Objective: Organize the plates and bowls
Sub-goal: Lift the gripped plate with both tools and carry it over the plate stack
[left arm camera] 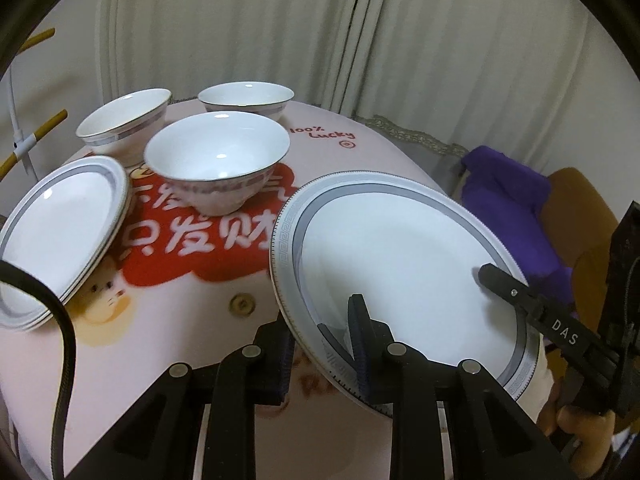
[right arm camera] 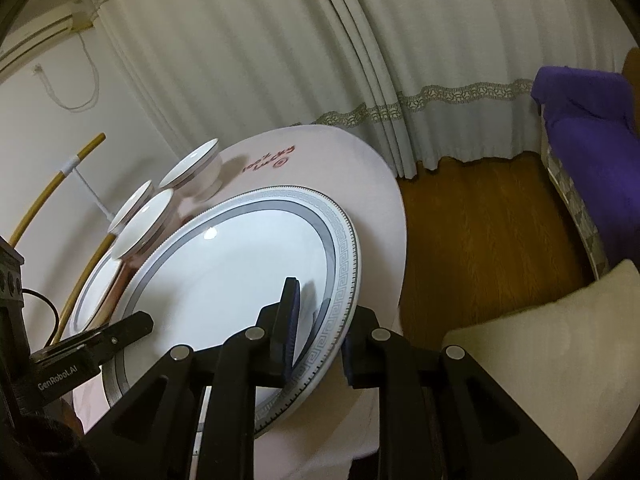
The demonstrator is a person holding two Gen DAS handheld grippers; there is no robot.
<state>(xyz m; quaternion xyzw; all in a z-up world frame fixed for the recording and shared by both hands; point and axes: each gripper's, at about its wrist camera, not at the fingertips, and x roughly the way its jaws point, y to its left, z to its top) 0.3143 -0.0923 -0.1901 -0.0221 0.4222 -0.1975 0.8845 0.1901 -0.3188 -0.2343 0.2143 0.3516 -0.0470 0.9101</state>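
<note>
Both grippers, left gripper (left arm camera: 324, 344) and right gripper (right arm camera: 316, 332), pinch opposite rims of the Greek-key plate (left arm camera: 400, 256) tilted above the surface (left arm camera: 192, 344); plate stack (left arm camera: 60, 236) formed, three bowls (left arm camera: 218, 160) unstacked, task judged partway

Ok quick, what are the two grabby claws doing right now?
Left gripper: shut on the rim of the big plate.
Right gripper: shut on the same big plate's rim, on the other side.
</note>
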